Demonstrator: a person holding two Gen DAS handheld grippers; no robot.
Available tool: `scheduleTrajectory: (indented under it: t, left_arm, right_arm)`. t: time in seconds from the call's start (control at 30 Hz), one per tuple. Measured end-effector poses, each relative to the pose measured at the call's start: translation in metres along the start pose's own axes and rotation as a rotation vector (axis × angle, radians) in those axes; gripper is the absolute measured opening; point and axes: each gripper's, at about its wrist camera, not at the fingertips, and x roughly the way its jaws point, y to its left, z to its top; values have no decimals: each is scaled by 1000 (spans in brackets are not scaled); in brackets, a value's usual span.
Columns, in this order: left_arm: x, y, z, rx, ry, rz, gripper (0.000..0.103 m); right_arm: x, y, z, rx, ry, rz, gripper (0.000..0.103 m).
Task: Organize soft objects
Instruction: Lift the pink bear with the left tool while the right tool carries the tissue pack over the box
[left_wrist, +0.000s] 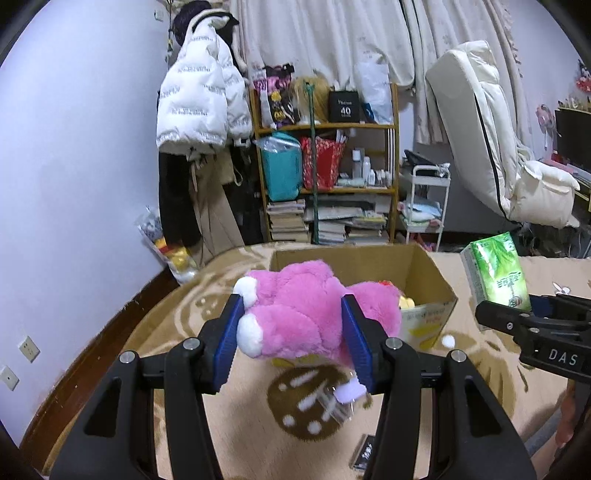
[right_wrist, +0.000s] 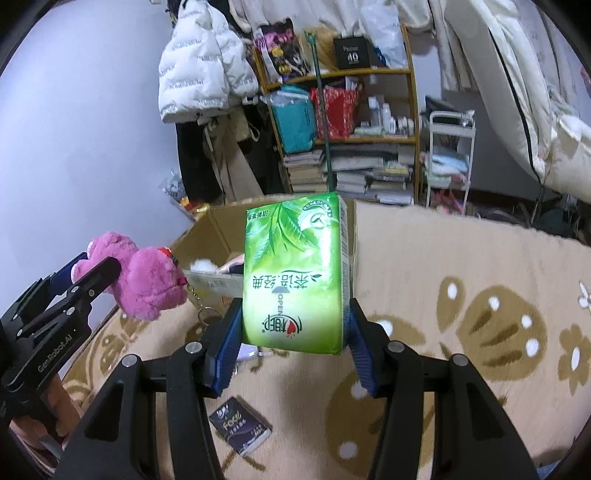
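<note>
My left gripper (left_wrist: 291, 332) is shut on a pink plush bear (left_wrist: 299, 314) with white paws and holds it above the rug, just in front of an open cardboard box (left_wrist: 424, 269). The bear also shows in the right wrist view (right_wrist: 147, 284), with a keyring hanging under it. My right gripper (right_wrist: 291, 332) is shut on a green tissue pack (right_wrist: 295, 273) and holds it in the air before the box (right_wrist: 218, 225). The pack shows at the right of the left wrist view (left_wrist: 498, 273). Soft items lie inside the box.
A beige rug with brown paw prints (right_wrist: 480, 314) covers the surface. A small dark tissue packet (right_wrist: 240, 430) lies on it near me. A shelf of books and bags (left_wrist: 328, 177), hanging coats (left_wrist: 199, 110), a white cart (left_wrist: 428, 203) and a folded mattress (left_wrist: 491, 147) stand behind.
</note>
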Motion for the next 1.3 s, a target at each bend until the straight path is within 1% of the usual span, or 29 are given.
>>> scheduleTrajectory:
  t: [0.07, 0.2, 0.23, 0.3, 0.37, 0.4, 0.5, 0.53, 0.57, 0.63, 0.7, 0.77, 0.8, 0.83, 0.87, 0.9, 0.97, 1.0, 1.03, 1.1, 1.2, 1.3]
  left_arm:
    - [0, 1, 6, 1, -16, 6, 52]
    - [7, 1, 17, 13, -42, 25, 52]
    - [10, 0, 20, 15, -45, 25, 45]
    - [16, 0, 25, 18, -44, 31, 43]
    - [22, -1, 29, 19, -44, 19, 41]
    - [26, -2, 31, 20, -40, 5, 31]
    - [54, -1, 31, 11, 81, -61, 31]
    - [62, 4, 27, -28, 120, -81, 31]
    - [66, 8, 23, -57, 136, -86, 31]
    - [75, 15, 14, -89, 174, -69, 31]
    - [83, 20, 9, -88, 222, -50, 32]
    - [89, 24, 4, -95, 270, -48, 33]
    - [92, 26, 1, -102, 292, -50, 35]
    - [96, 28, -3, -114, 318, -54, 42]
    - [100, 32, -8, -126, 344, -52, 50]
    - [104, 35, -12, -139, 363, -46, 61]
    - [107, 38, -18, -155, 386, -38, 65]
    - [110, 39, -19, -158, 398, -38, 71]
    - [114, 40, -23, -163, 419, -36, 80]
    - [119, 40, -28, -162, 442, -29, 86]
    - [129, 37, -38, -134, 491, -7, 91]
    - [143, 33, -47, -106, 539, 20, 91]
  right_arm:
    - [-3, 2, 5, -10, -26, -4, 56]
    - [1, 2, 14, -27, -52, 8, 56]
    - [3, 2, 16, -29, -55, 11, 56]
    - [8, 2, 21, -31, -63, 9, 56]
    - [12, 3, 24, -31, -64, 12, 56]
    - [16, 3, 27, -33, -62, 10, 56]
    - [25, 4, 28, -37, -48, 9, 56]
    - [28, 4, 27, -35, -42, 8, 56]
    - [31, 5, 26, -34, -33, 9, 56]
    - [35, 5, 25, -38, -21, 10, 56]
    - [38, 6, 24, -46, -14, 2, 56]
    - [39, 6, 23, -43, -11, 3, 56]
    - [39, 5, 23, -40, -11, 5, 56]
    - [40, 7, 25, -39, -10, 4, 56]
    - [40, 7, 24, -42, -9, 2, 56]
    - [40, 7, 24, -43, -8, 1, 56]
    - [41, 7, 23, -43, -4, 4, 56]
    - [41, 6, 22, -42, -1, 6, 56]
    - [42, 7, 21, -42, 1, 8, 56]
    - [42, 7, 20, -44, 5, 8, 56]
    - [44, 6, 18, -43, 10, 11, 56]
    - [46, 5, 19, -37, 18, 8, 56]
